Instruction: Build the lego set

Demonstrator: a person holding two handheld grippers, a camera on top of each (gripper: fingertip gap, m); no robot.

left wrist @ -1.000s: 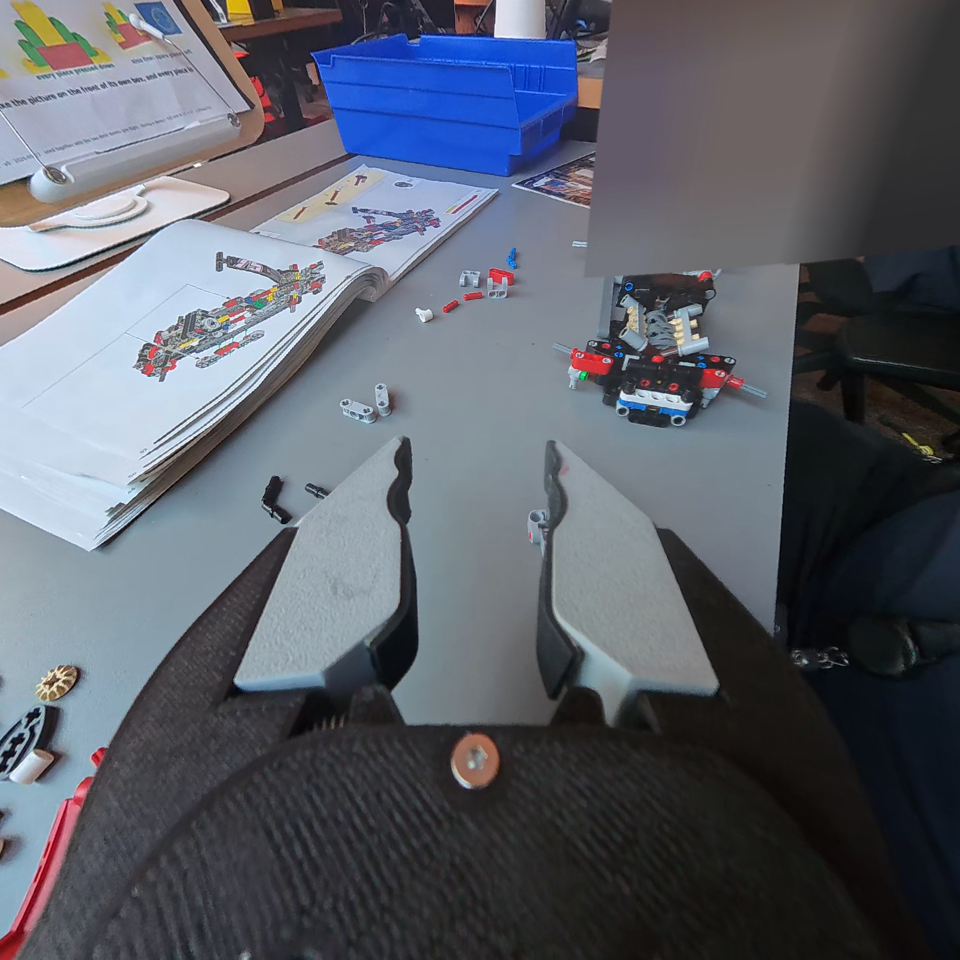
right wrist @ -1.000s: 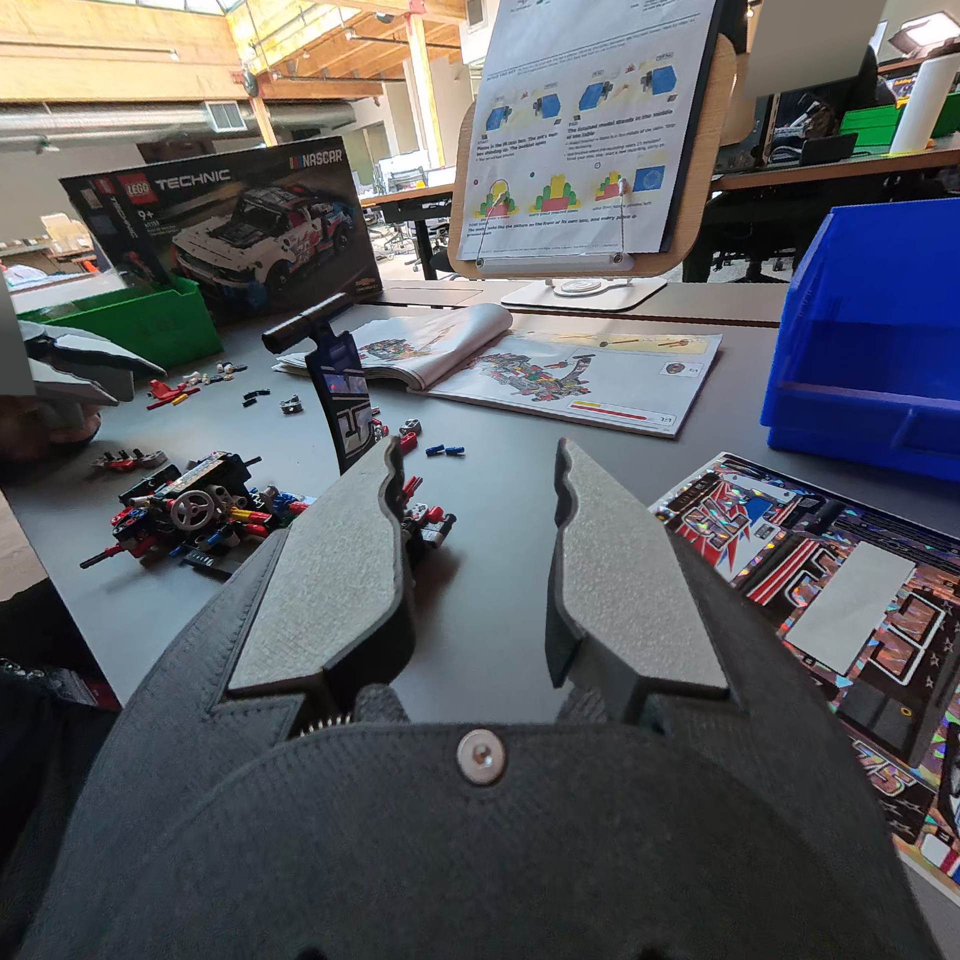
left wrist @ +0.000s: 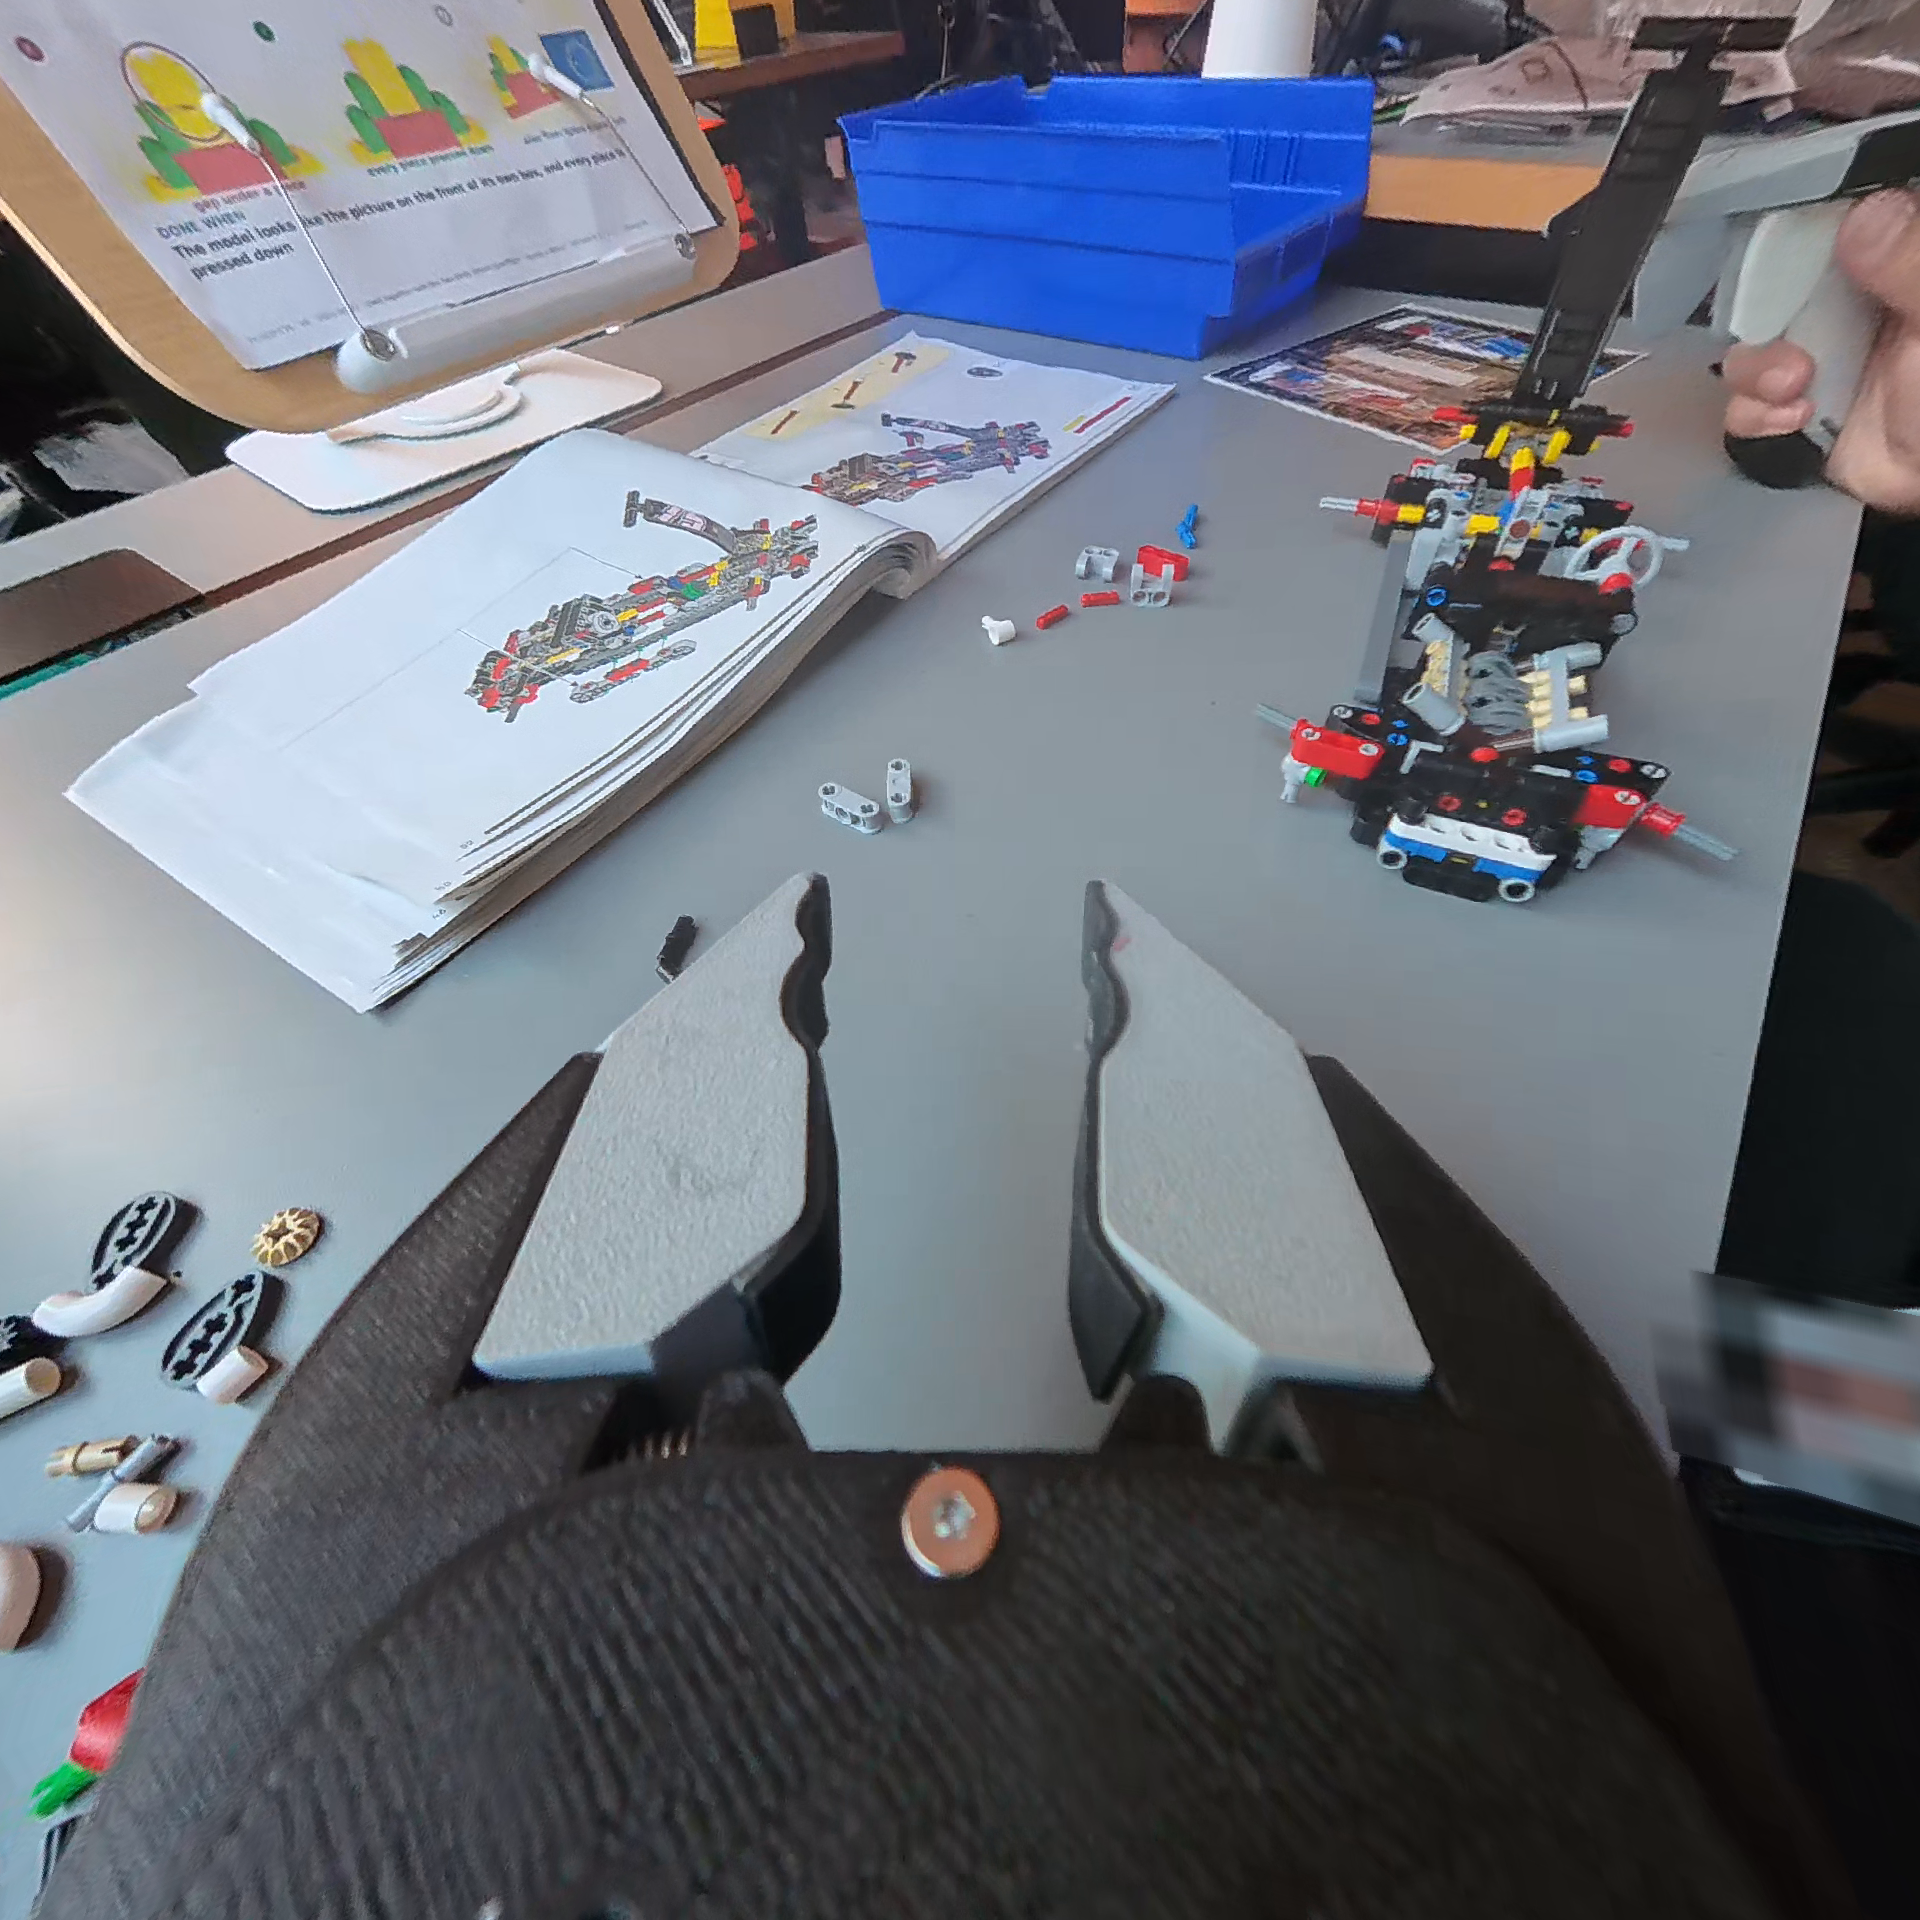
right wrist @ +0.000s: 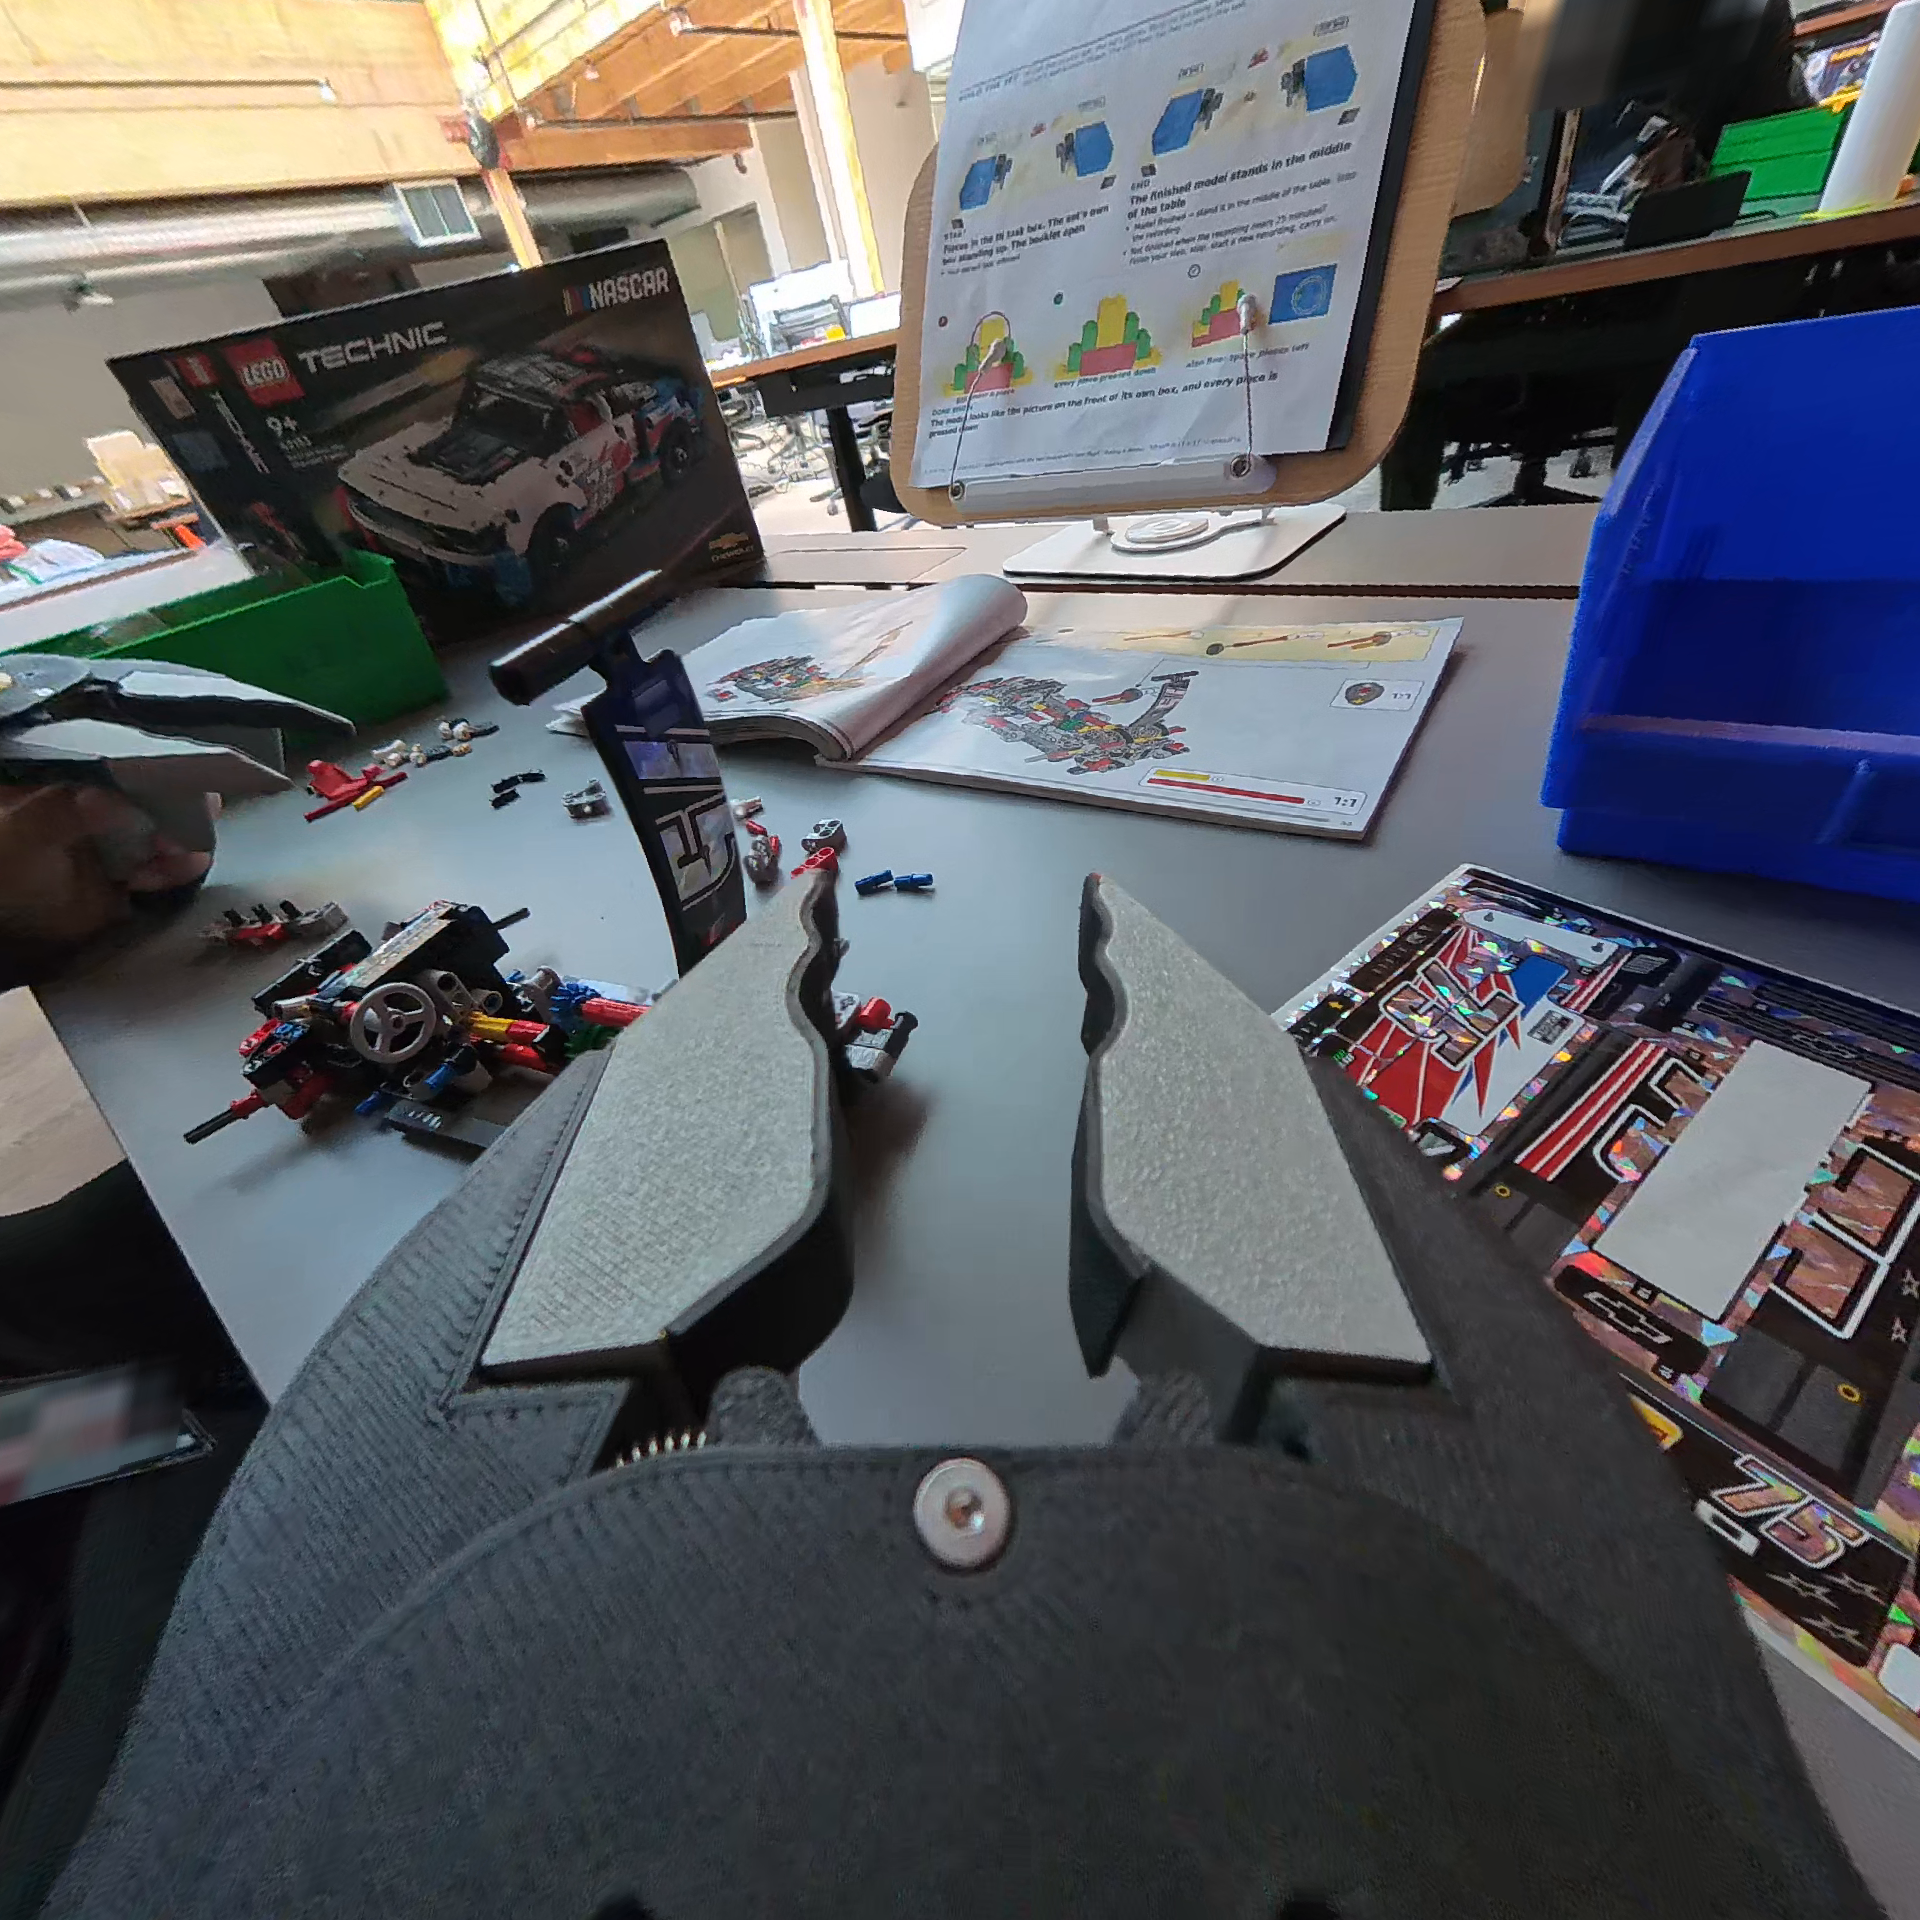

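My left gripper (left wrist: 956, 904) is open and empty, held above bare grey table (left wrist: 1039, 727). Two small grey connector pieces (left wrist: 868, 802) lie just ahead of it and a black pin (left wrist: 675, 940) lies beside its left finger. My right gripper (right wrist: 951, 899) is open with only table between the pads. Its left finger (right wrist: 727, 1039) stands in front of a partly built brick car chassis (right wrist: 395, 1029), (left wrist: 1496, 675). A tall dark panel (right wrist: 675, 810) rises upright from the chassis end. The left gripper also shows in the right wrist view (right wrist: 301, 748), open.
An open instruction booklet (left wrist: 499, 665) lies left. A blue bin (left wrist: 1101, 208) and a paper stand (left wrist: 343, 156) are at the back. A sticker sheet (right wrist: 1662, 1174) lies right of my right gripper. Loose small parts (left wrist: 1132, 571) dot the table, more at the left edge (left wrist: 156, 1309). A green bin (right wrist: 291, 644) and the set's box (right wrist: 436, 436) stand far left. My right fingertips sit around 40 cm from my left ones.
The left gripper has drawn back and up, so more of the table shows. The right gripper no longer blocks the left wrist view's upper right. The right jaws have narrowed a little on nothing.
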